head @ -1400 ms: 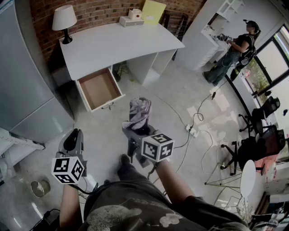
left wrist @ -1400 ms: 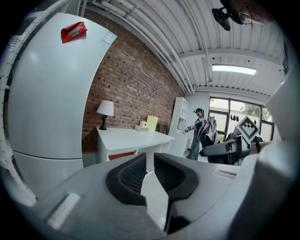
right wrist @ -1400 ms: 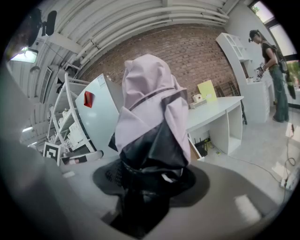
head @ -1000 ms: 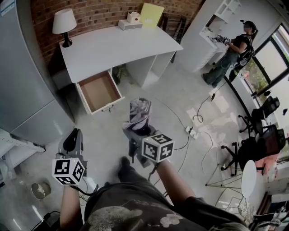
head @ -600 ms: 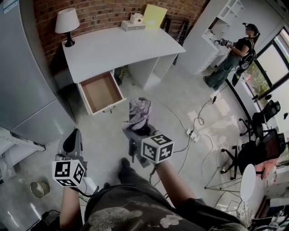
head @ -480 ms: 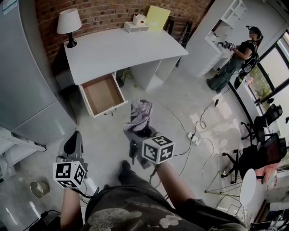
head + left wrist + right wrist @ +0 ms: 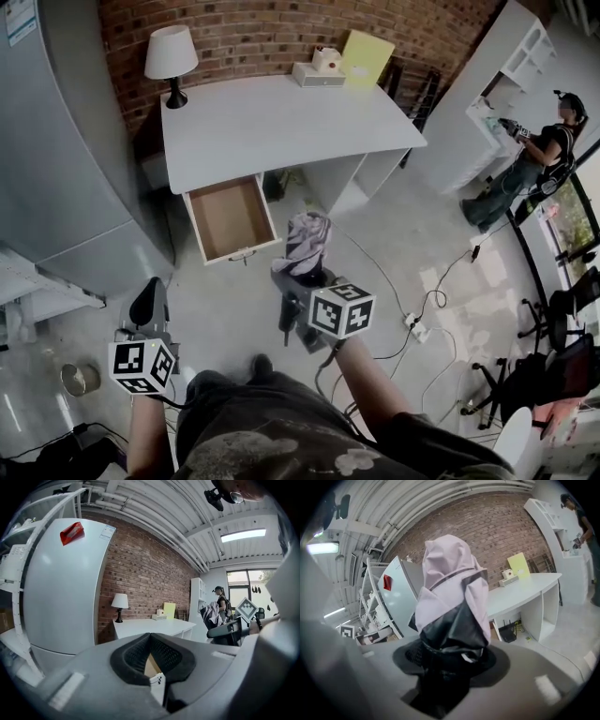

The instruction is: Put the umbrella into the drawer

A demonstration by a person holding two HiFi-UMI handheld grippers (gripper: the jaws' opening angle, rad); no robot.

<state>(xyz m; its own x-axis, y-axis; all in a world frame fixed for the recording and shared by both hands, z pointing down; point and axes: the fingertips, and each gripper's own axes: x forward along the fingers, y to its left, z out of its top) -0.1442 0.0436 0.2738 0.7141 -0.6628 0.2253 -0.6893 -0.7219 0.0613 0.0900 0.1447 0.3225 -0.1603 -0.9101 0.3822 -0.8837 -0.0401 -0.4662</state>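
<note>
A folded lilac and black umbrella (image 7: 306, 240) (image 7: 451, 587) stands upright in my right gripper (image 7: 302, 281) (image 7: 449, 654), which is shut on its dark lower end. It hangs over the floor, just right of the open drawer (image 7: 228, 217), a brown, empty box pulled out from under the white desk (image 7: 281, 122). My left gripper (image 7: 148, 302) (image 7: 151, 637) is lower left, over the floor, its tips together with nothing between them. Through the slot behind its tips, the left gripper view shows part of the drawer (image 7: 151, 666).
On the desk stand a lamp (image 7: 172, 56), a tissue box (image 7: 319, 71) and a yellow board (image 7: 367, 52). A large grey cabinet (image 7: 56, 141) flanks the drawer's left. Cables and a power strip (image 7: 417, 324) lie on the floor to the right. A person (image 7: 542, 155) stands at white shelves.
The desk and the open drawer have come nearer and shifted right in the head view. Both grippers moved toward them. The umbrella stays in the right gripper.
</note>
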